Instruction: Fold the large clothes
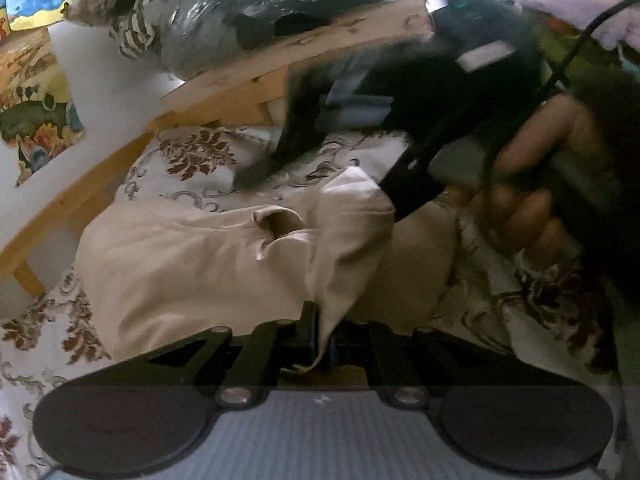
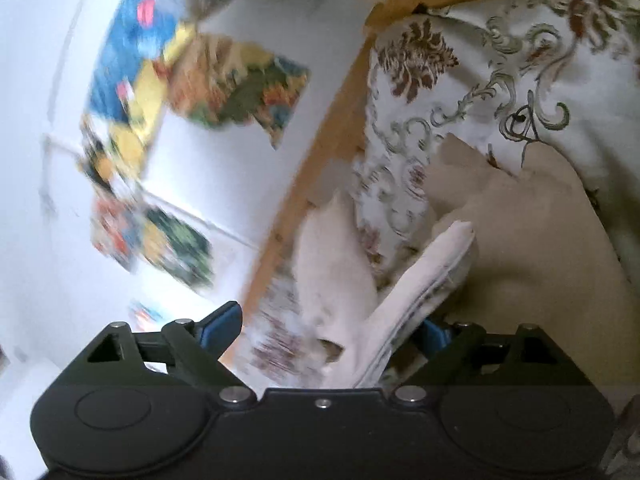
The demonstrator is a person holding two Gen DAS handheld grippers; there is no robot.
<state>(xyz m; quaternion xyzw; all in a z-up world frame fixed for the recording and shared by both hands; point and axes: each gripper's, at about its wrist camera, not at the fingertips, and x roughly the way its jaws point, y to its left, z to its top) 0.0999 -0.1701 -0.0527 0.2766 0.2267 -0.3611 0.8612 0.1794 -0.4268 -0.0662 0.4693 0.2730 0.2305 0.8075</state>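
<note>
Left gripper (image 1: 314, 334) pinched tight on beige garment (image 1: 192, 256), which lies crumpled on floral bedsheet (image 1: 192, 160) near wooden bed-frame (image 1: 80, 192) edge. Right gripper (image 2: 324, 332) jaws wide, pale cloth fold (image 2: 420, 276) loose between them.

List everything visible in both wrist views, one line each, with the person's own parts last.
beige garment: one, beige, spread on the bed, an edge pinched by the left gripper
floral bedsheet: one, white with brown and grey print, under the garment
wooden bed frame: one, light wood, along the bed's edge
posters: several, multicoloured, on the white wall
bagged bundle: one, grey-black, above the frame
left gripper: one, black, shut on the garment
right gripper: one, black with blue pads, open, cloth between them
hand: one, holding the right gripper
</note>
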